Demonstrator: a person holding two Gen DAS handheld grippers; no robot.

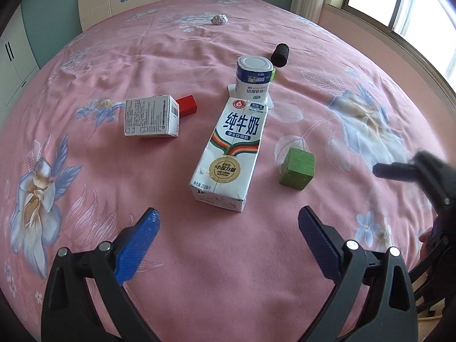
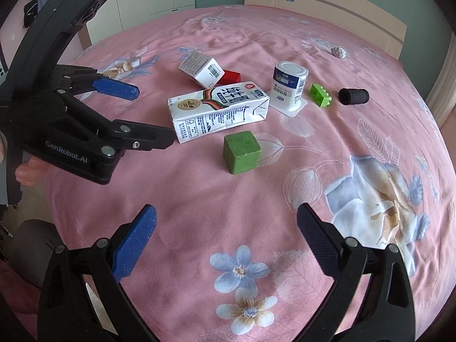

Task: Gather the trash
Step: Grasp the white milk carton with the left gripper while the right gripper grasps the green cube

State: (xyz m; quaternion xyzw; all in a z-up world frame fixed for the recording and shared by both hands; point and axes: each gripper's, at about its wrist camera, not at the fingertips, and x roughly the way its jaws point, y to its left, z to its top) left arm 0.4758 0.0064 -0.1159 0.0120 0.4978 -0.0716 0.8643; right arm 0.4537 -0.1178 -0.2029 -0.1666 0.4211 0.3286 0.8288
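A bed (image 1: 199,270) covered in a pink flowered sheet filled both views; several small things lay scattered on it. Near the middle a white milk carton (image 1: 228,154) lay flat on its side, its top end touching or very nearly touching a small white-and-blue yogurt cup (image 1: 254,81) that stood upside down on its lid; left of them a white cardboard box (image 1: 152,116) lay tilted against a red block (image 1: 188,107); a green cube (image 1: 297,168) sat just right of the carton; a black cylinder (image 1: 280,54) lay beyond the cup, with a bright green toy brick (image 2: 320,95) between them; a crumpled ball of foil or paper (image 1: 219,19) rested far off near the headboard (image 1: 159,2).

The left tongs (image 1: 228,228) hung above the sheet just short of the carton's near end, spread wide and holding nothing; the right tongs (image 2: 226,229) hovered short of the green cube, equally wide and empty.

The task appeared to be at its start, nothing yet gathered; the step in hand looked like an approach to the carton. The next move would likely call for lowering the left tongs forward until they straddled the carton's narrow sides, then closing gently, since thin card may crush; no bin was visible in either view.
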